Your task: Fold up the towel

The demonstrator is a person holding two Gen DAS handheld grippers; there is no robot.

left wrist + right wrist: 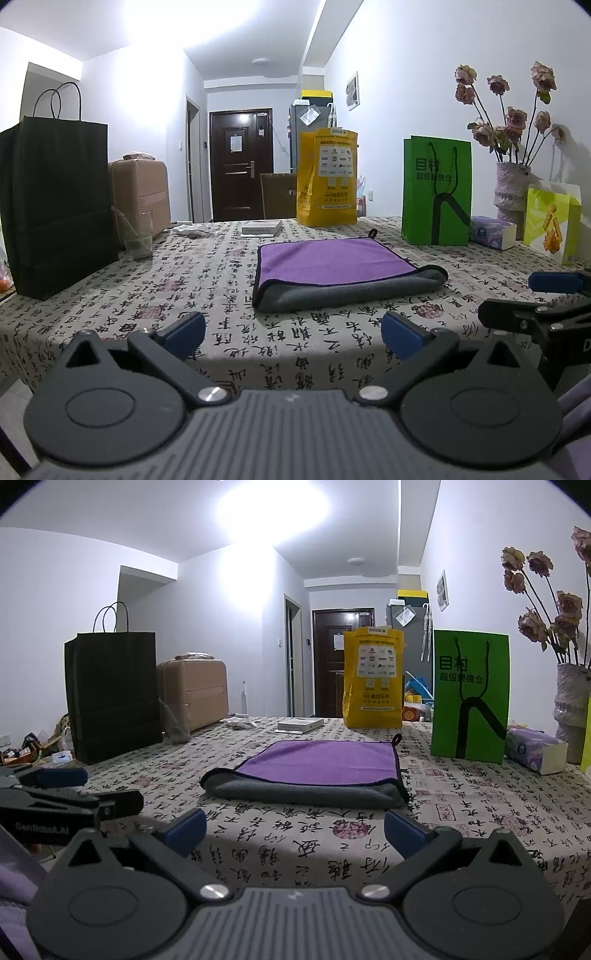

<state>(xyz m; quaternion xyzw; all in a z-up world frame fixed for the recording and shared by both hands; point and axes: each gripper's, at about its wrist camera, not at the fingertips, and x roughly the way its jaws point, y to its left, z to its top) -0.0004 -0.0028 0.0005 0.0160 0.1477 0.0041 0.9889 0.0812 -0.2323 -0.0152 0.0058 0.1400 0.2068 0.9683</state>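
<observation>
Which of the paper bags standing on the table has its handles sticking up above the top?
The black bag at the left edge; its looped handles rise above it, while the green bag's cords hang down its front.

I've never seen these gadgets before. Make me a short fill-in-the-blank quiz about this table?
The folded towel shows purple on top and ___ underneath.
The bag standing beside the tissue pack is ___.
Both grippers, left and right, are ___ and hold nothing.

Missing words: grey; green; open
</observation>
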